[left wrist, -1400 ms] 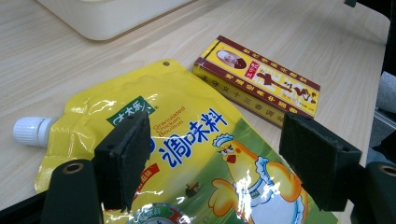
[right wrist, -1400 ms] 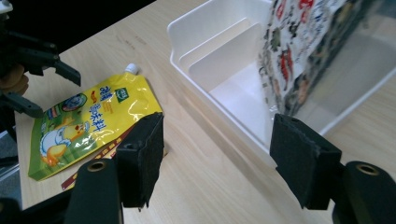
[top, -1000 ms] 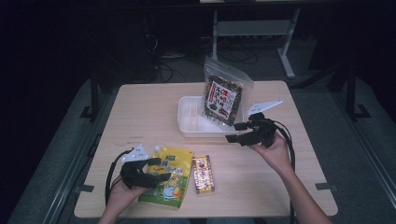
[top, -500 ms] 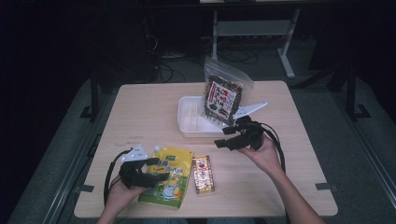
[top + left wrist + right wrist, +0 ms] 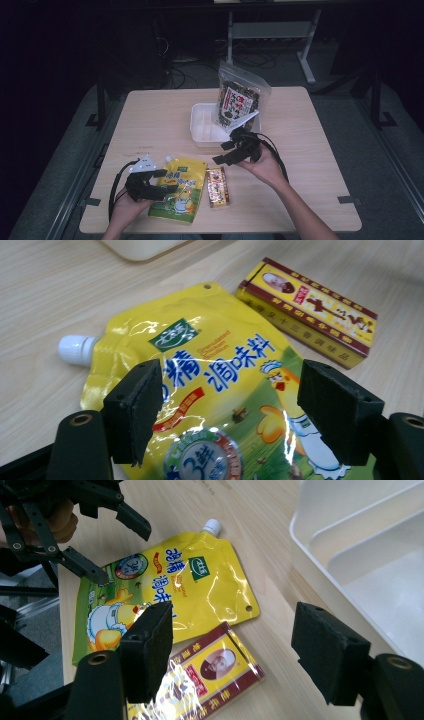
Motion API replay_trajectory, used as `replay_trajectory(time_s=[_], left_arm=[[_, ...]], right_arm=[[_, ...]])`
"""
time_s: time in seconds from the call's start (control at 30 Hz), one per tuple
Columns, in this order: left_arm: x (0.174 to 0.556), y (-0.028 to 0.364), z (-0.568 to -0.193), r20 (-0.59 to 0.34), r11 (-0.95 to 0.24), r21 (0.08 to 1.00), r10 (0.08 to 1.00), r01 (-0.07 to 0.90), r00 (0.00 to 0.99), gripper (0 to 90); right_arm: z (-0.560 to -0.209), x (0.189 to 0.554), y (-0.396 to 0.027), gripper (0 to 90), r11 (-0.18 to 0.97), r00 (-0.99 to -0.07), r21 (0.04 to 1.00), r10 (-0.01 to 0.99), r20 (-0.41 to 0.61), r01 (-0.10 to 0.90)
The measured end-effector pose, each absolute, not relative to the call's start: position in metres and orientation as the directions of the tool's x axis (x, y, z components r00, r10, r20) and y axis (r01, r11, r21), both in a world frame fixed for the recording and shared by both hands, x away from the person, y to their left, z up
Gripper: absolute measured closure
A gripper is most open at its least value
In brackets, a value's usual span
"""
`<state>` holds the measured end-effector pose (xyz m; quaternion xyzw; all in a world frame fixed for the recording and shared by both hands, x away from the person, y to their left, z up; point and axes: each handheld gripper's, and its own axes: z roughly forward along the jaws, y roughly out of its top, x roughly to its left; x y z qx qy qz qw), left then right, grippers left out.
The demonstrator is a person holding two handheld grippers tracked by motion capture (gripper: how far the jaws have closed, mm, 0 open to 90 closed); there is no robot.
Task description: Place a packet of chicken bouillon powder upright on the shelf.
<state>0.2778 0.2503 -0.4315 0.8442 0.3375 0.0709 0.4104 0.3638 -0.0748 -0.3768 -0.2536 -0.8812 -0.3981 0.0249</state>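
Note:
A yellow spouted pouch (image 5: pixel 180 192) (image 5: pixel 215 355) (image 5: pixel 170 585) lies flat near the table's front edge. A small yellow-and-red box (image 5: pixel 217 187) (image 5: pixel 310 310) (image 5: pixel 210 675) lies just to its right. My left gripper (image 5: pixel 161 183) (image 5: pixel 230 410) hovers over the pouch's left part, open, with nothing pinched between the pads. My right gripper (image 5: pixel 223 153) (image 5: pixel 232 660) hangs open above the box, pointing left and down, apart from it. In the right gripper view the left gripper (image 5: pixel 125 554) is at the upper left.
A white tray (image 5: pixel 205 131) (image 5: pixel 360 545) (image 5: pixel 142 246) sits mid-table, just behind the right gripper. A clear bag of dark seaweed (image 5: pixel 239 100) stands upright at the tray's right end. Bare wood lies to the far left and far right.
The right gripper has moved left and toward the front edge, from beside the tray to above the small box. The left gripper and all the packages stayed put.

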Motion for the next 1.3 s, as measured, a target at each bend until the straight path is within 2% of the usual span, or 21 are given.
replay_trajectory(time_s=[0.4,0.63,0.73,0.93,1.3], left_arm=[[0.281,0.255,-0.435,-0.159,-0.44,0.727,0.64,0.528,0.752,28.4],[0.281,0.256,-0.436,-0.16,-0.441,0.721,0.643,0.534,0.749,30.4],[0.282,0.257,-0.437,-0.16,-0.442,0.719,0.645,0.535,0.747,32.0],[0.282,0.258,-0.438,-0.164,-0.442,0.715,0.647,0.542,0.744,35.1],[0.283,0.259,-0.442,-0.159,-0.461,0.693,0.652,0.554,0.741,43.5]], right_arm=[[-0.385,0.375,-0.041,37.3,0.609,-0.882,0.645,0.393,0.259,0.461],[-0.388,0.379,-0.027,46.4,0.631,-0.887,0.626,0.374,0.272,0.458],[-0.391,0.379,-0.021,54.1,0.647,-0.892,0.617,0.365,0.265,0.448],[-0.398,0.379,-0.014,62.9,0.672,-0.893,0.59,0.36,0.268,0.448],[-0.412,0.393,-0.003,63.2,0.69,-0.869,0.528,0.412,0.276,0.495]])
